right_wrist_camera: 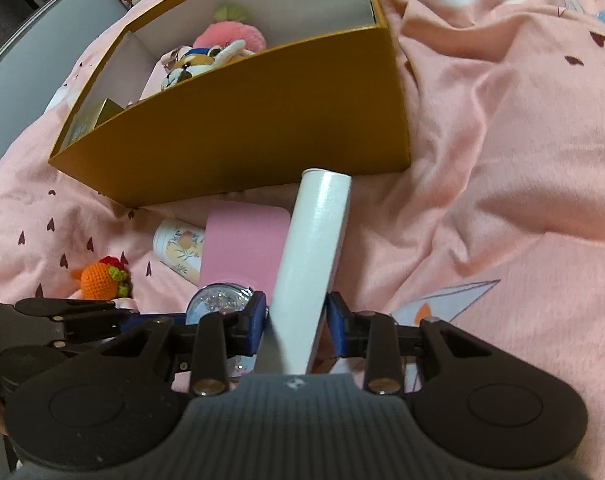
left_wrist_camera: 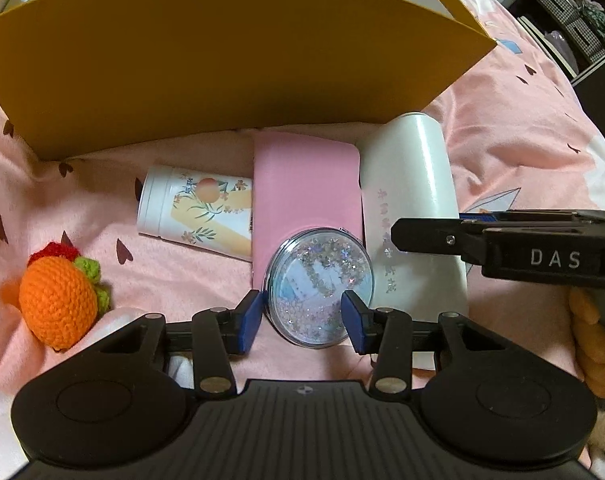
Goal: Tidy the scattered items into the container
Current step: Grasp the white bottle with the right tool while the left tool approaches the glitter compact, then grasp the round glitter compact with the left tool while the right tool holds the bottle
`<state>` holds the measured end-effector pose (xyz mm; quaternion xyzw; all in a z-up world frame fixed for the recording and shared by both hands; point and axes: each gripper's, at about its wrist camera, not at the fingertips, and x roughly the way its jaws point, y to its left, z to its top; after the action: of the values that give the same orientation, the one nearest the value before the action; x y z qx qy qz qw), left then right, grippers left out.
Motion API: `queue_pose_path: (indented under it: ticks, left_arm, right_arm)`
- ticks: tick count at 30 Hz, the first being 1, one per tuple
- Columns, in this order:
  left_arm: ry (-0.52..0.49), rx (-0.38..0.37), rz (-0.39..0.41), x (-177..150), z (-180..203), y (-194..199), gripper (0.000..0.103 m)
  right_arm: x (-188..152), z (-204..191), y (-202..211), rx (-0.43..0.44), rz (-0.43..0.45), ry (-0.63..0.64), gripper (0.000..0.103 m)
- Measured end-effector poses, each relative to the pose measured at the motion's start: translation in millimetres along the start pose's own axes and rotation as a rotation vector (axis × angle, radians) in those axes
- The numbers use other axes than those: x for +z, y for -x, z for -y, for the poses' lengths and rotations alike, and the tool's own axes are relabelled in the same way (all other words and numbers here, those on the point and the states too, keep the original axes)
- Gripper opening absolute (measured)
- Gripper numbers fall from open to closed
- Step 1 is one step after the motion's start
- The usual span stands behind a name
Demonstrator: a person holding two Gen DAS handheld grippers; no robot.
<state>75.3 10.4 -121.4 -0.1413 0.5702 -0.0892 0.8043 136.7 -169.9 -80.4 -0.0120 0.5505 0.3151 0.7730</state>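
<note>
The left tool (left_wrist_camera: pixel 302 316) stands half open around the round glitter case (left_wrist_camera: pixel 320 288) on the bed (left_wrist_camera: pixel 522 152), pads not pressing. The right tool (right_wrist_camera: pixel 297 320) brackets the white bottle (right_wrist_camera: pixel 314 256), seemingly gripping. The bottle's long axis points at the yellow box (right_wrist_camera: pixel 238 136), which lies just beyond both tools.

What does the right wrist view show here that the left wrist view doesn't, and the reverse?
Only the right wrist view: plush toys inside the yellow box. Only the left wrist view: the shelves past the bed and the peach cup's full print. Both: the white bottle between the right gripper's pads, the glitter disc between the left gripper's, and the pink case.
</note>
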Motion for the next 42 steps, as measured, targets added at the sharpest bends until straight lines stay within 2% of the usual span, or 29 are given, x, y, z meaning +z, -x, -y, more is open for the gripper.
queue_pose_path:
  ticks: [4,8,11,14,16,20,25,42]
  left_arm:
    - [-0.03,0.022,0.046,-1.7,6.8,9.2,0.041]
    - [-0.066,0.009,0.109,-1.7,15.4,21.5,0.041]
    - [-0.079,0.0,0.135,-1.6,19.8,26.3,0.036]
    - [-0.078,-0.034,0.15,-1.4,21.2,28.9,0.028]
    - [-0.088,-0.066,0.149,-1.4,24.5,29.0,0.019]
    - [-0.094,-0.045,0.111,-1.9,28.3,19.9,0.018]
    - [-0.086,-0.058,0.095,-2.8,27.9,12.4,0.017]
    - [-0.026,-0.132,0.146,-4.0,15.2,26.2,0.015]
  right_arm:
    - [-0.4,1.1,-2.3,0.0,-0.004,0.0,0.036]
    - [-1.3,2.3,-3.0,-0.002,-0.004,0.001,0.036]
    - [-1.7,2.4,-2.8,-0.004,-0.002,0.005,0.036]
    - [-1.7,3.1,-2.8,-0.006,-0.003,0.011,0.036]
    - [-1.7,3.6,-2.4,-0.006,-0.003,0.013,0.036]
    - [-2.0,3.4,-2.3,-0.007,-0.002,0.013,0.036]
    - [-2.8,1.4,-1.7,-0.011,-0.005,0.029,0.039]
    - [-4.4,2.5,19.9,0.008,0.023,0.028,0.035]
